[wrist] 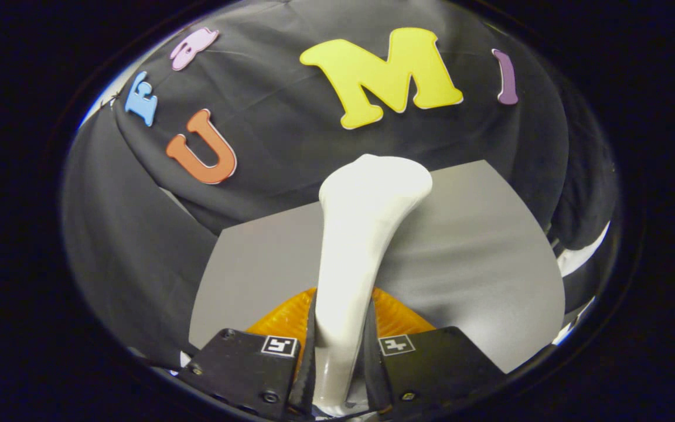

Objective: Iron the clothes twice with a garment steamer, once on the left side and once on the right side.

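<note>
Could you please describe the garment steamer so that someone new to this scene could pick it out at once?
Start from the grey table before the black cloth wall. The gripper is shut on the garment steamer, which rises from between its fingers. It is the smooth white handle flaring into a broad head, unlike the translucent orange piece behind its base.

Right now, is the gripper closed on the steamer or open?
Closed on it: the gripper has a finger pressing each side of the white garment steamer handle, whose head points out beyond the fingers over the grey table.
</note>
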The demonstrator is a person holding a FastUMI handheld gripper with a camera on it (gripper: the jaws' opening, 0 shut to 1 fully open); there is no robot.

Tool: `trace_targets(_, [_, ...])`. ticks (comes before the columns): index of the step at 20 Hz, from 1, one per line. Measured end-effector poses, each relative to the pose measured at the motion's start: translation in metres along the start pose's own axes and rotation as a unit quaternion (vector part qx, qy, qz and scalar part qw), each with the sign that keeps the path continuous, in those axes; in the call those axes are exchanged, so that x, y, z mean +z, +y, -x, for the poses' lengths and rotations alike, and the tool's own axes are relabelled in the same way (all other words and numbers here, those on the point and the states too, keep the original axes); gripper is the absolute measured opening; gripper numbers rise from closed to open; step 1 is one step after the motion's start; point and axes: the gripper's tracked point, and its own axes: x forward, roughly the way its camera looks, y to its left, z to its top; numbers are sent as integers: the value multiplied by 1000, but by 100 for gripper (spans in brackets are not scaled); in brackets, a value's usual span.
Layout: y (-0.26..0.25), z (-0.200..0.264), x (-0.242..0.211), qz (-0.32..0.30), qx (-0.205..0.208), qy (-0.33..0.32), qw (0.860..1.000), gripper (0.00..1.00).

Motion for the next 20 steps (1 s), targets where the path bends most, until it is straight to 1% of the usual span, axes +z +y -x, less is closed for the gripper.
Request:
trace_targets(2, [2,10,-1,2,10,-8,1000,37])
trace_targets(6, [8,36,0,-5,50,-20,999,34])
trace_targets(13, [-17,99,6,12,57,-81,995,34])
trace_targets(20, [-54,170,-20,36,35,-126,991,34])
